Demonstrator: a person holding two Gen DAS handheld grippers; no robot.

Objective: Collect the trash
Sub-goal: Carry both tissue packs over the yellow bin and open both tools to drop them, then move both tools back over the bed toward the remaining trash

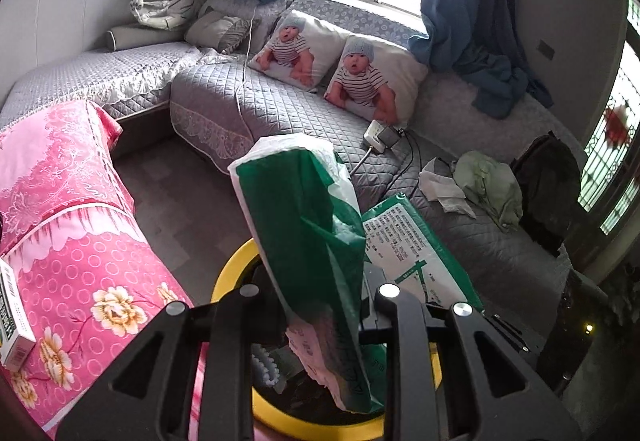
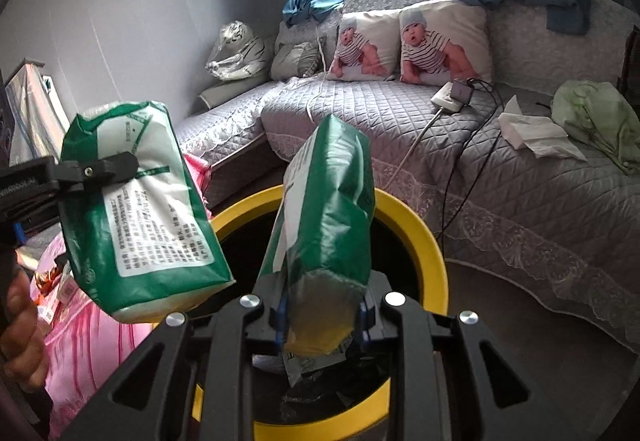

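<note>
Presently, both grippers are holding green and white wrappers over the yellow-rimmed bin [image 2: 424,237], which is standing on the floor between the pink-covered bed [image 1: 80,249] and the grey quilted sofa [image 1: 280,109].

The right gripper [image 2: 320,321] is pinching the lower end of one wrapper [image 2: 328,209] between narrow jaws; the bag is sticking up and forward, over the bin's dark mouth. The left gripper [image 1: 320,317] is likewise clamping a second wrapper [image 1: 304,225] with its jaws nearly closed. In the right wrist view that wrapper is hanging to the left, just beside the rim and partly over the pink bedding rather than squarely over the opening.

Risks, as judged from this position:
- If released now, the left wrapper is likely to catch the rim or be falling onto the bedding, since it is light and bulky and not centred.
- The two wrappers are sitting close together; one could be brushing the other on release and deflecting it outside.
- Crinkled film may be clinging to a finger pad instead of dropping cleanly.

Further off, crumpled white tissue [image 2: 532,133] and a pale green bag [image 2: 592,117] are lying on the sofa seat, seemingly uncollected. Black cables [image 2: 472,161] and a power strip [image 2: 448,97] are lying near them, and could be snagged during a reach.
</note>
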